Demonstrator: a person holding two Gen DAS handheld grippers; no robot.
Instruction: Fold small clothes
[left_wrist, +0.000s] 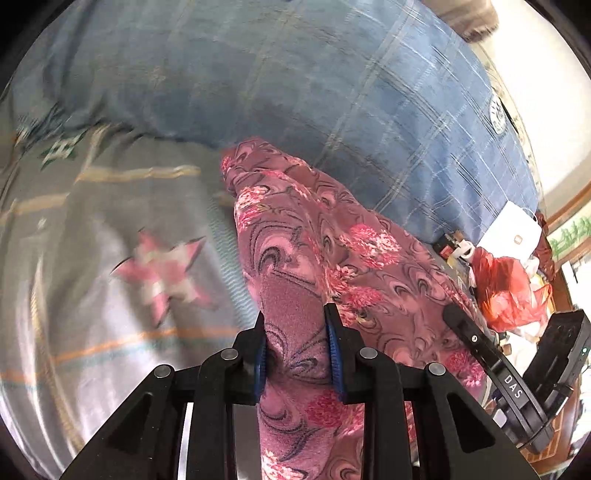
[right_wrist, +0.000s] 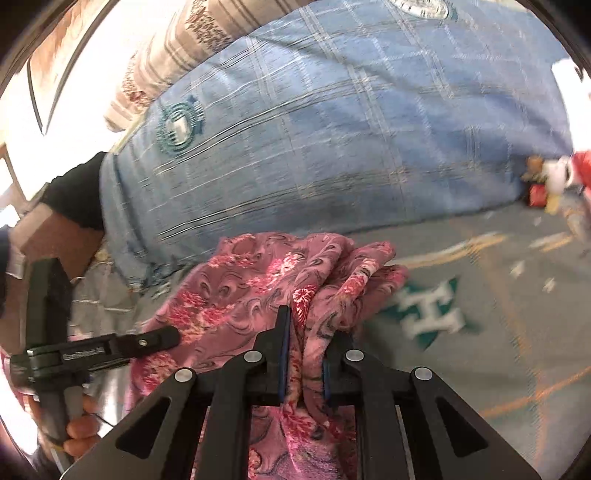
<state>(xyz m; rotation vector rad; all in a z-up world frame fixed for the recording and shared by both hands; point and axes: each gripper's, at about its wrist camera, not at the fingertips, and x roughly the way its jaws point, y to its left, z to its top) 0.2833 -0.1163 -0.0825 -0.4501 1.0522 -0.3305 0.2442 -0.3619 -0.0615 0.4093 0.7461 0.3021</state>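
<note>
Grey patterned bedsheet (left_wrist: 92, 229), blue plaid quilt (left_wrist: 295, 74) behind. Left view: left gripper (left_wrist: 295, 314) clamped pink floral cloth (left_wrist: 314, 240); right gripper (left_wrist: 448, 308) marked "DAS"; red bag (left_wrist: 506, 291) beyond. Right view: right gripper (right_wrist: 308, 325) pinched same cloth (right_wrist: 258, 280) above the sheet; left gripper (right_wrist: 177, 334) at its left edge.

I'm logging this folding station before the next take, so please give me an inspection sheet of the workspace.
Surface: grey patterned bedsheet, wrinkled.
Job's things: pink floral garment, bunched, lifted at two points.
Clutter: red plastic bag, white box, small items beside them.
Grippers: left claw and right claw both shut on the garment.
Cables: nothing seen.
Surroundings: blue plaid quilt, striped pillow behind it.
</note>
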